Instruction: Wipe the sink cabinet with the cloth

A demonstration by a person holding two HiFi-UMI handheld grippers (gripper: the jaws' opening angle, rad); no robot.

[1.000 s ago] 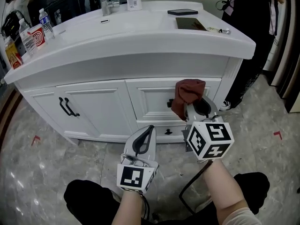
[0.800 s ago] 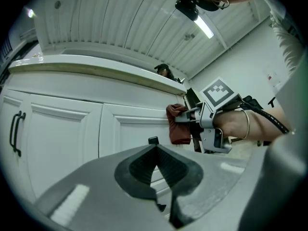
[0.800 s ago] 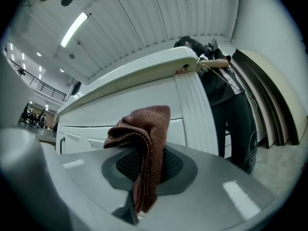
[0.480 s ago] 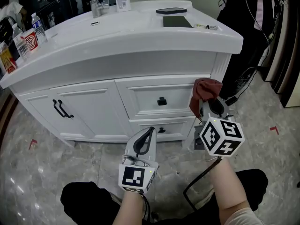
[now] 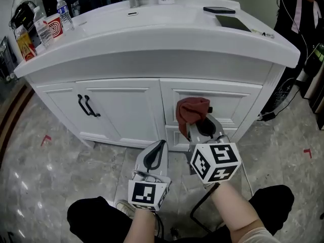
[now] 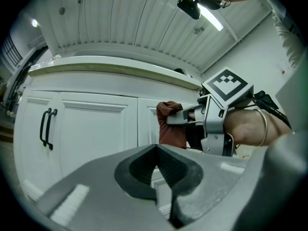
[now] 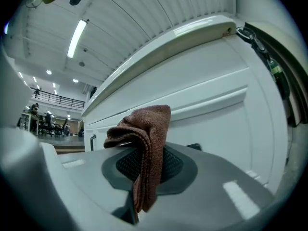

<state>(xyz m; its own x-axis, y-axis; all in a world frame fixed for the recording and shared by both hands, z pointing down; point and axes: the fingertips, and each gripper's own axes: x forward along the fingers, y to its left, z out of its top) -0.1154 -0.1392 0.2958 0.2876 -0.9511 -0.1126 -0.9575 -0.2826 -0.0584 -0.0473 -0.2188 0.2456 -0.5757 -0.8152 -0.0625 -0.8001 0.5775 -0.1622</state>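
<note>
1. The brown cloth [image 5: 192, 110] is held pinched in the R gripper [image 5: 201, 124]. In the right gripper view the jaws are seen closed on the cloth [image 7: 150, 129], w/ a fold bunched above the pads and a tail hung down betw. them.
2. The cloth is held up at the front of the white sink cabinet [image 5: 121, 110], over the left end of the upper drawer front [image 5: 230, 101], just beside the seam w/ the door. Actual contact w/ the panel can't be confirmed.
3. The L gripper [image 5: 160, 144] is held lower and to the left of the R one, apart from the cabinet. Its jaws are seen pressed together in the left gripper view [image 6: 156, 149], w/ nothing betw. them.
4. From the left gripper view, the R gripper [image 6: 179, 118] and cloth [image 6: 169, 129] are seen ahead, at the cabinet face.
5. Two black handles [image 5: 88, 106] are fitted on the door, well apart from the cloth.
6. On the countertop [image 5: 177, 32], a phone [image 5: 219, 9] is laid near the back right; water bottles [image 5: 63, 8] and a red-patterned cup [image 5: 54, 25] are stood at the far left.
7. A grey marbled floor [image 5: 35, 186] is seen below.
</note>
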